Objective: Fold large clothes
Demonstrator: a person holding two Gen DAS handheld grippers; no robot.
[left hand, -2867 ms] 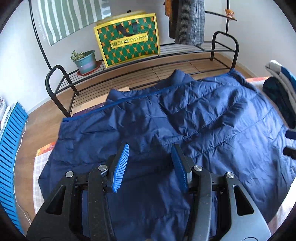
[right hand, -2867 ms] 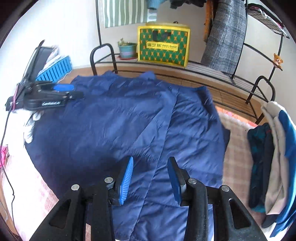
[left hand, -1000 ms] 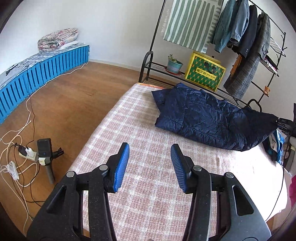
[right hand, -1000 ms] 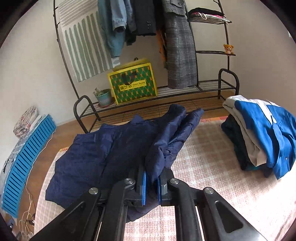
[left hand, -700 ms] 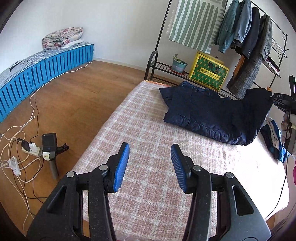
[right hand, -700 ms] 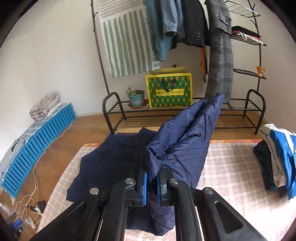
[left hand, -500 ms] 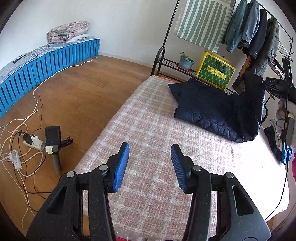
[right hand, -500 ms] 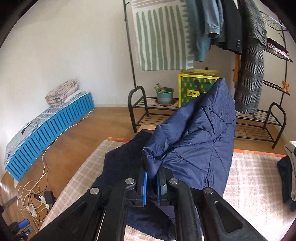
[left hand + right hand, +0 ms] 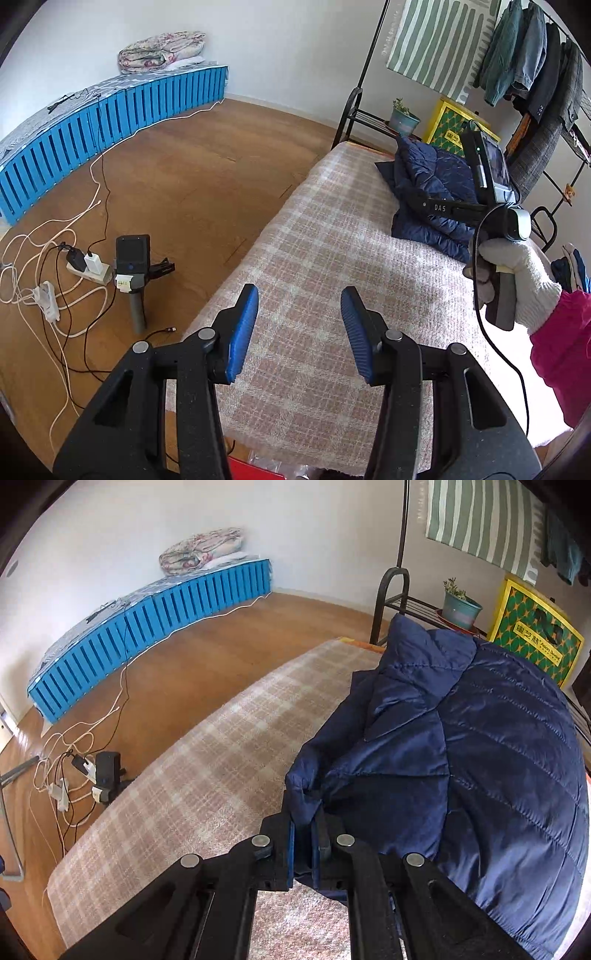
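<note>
The right gripper (image 9: 303, 840) is clenched on a bunched edge of the navy jacket (image 9: 480, 757), which lies at the bed's (image 9: 314, 236) far end. The left gripper (image 9: 299, 332), released and empty, hangs well apart over the near edge.

A wooden floor (image 9: 207, 155) is bounded by white walls (image 9: 295, 48). A blue slatted bench (image 9: 110, 114) is set along one wall, and a black clothes rack (image 9: 354, 110) along another.
</note>
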